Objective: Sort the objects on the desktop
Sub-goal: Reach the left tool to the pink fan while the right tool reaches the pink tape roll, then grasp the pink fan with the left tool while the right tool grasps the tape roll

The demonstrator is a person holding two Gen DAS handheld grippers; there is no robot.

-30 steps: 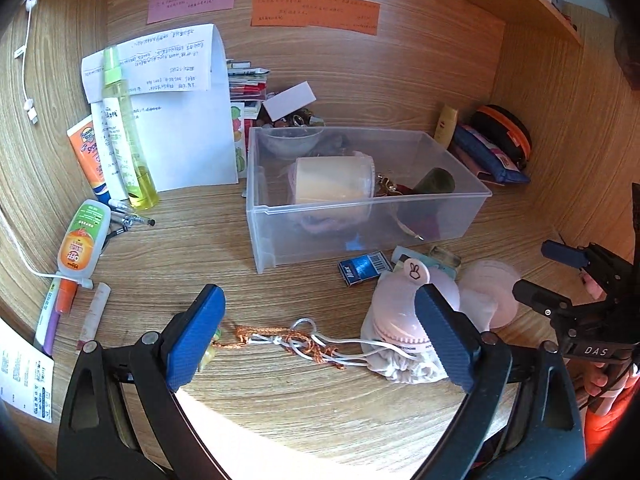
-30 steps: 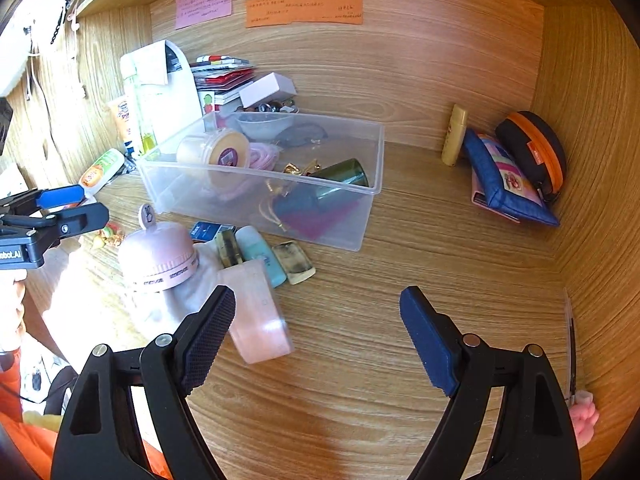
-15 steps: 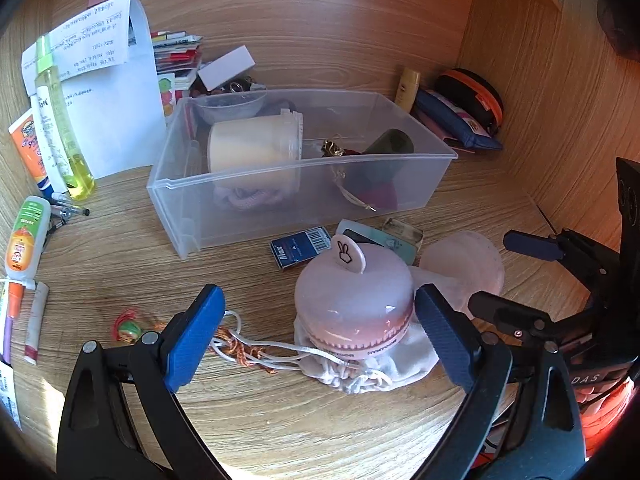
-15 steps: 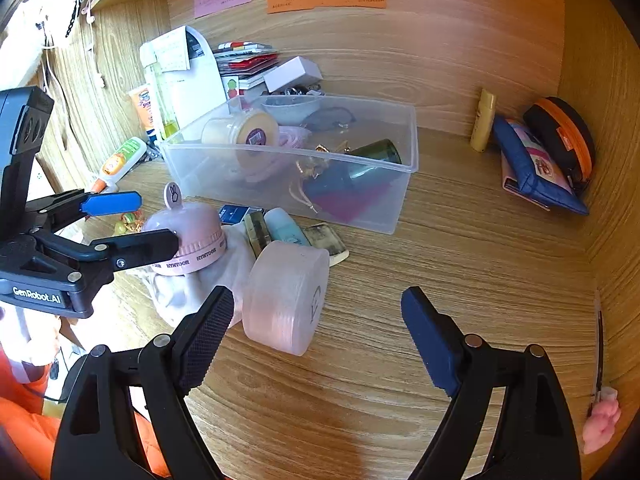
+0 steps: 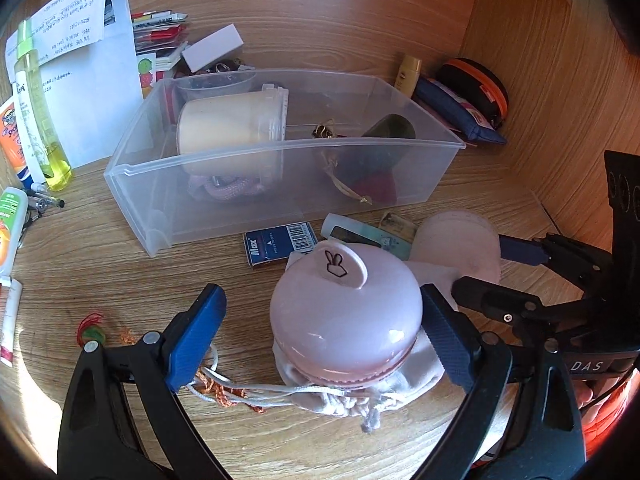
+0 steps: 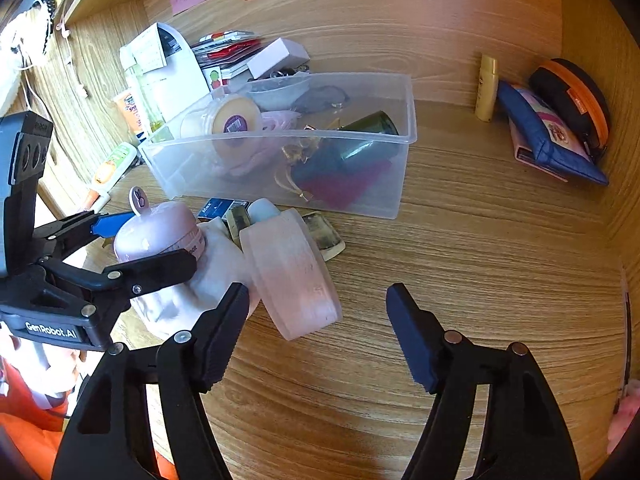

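Pink domed case (image 5: 346, 312), sitting on its white pouch (image 5: 352, 396) before the clear bin (image 5: 280, 184), is lying between the open, empty left gripper (image 5: 320, 336); right gripper (image 6: 318, 334), closing, is gripping nothing.

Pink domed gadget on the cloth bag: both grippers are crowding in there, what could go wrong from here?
1. The pink domed gadget sits on a loose cloth bag; a squeeze by the open left gripper may drag the bag and its cords along.
2. The pink round case leans on edge; the right gripper, jaws just closing, isn't pressing it and may tip it.
3. The grippers sit close together and could collide.
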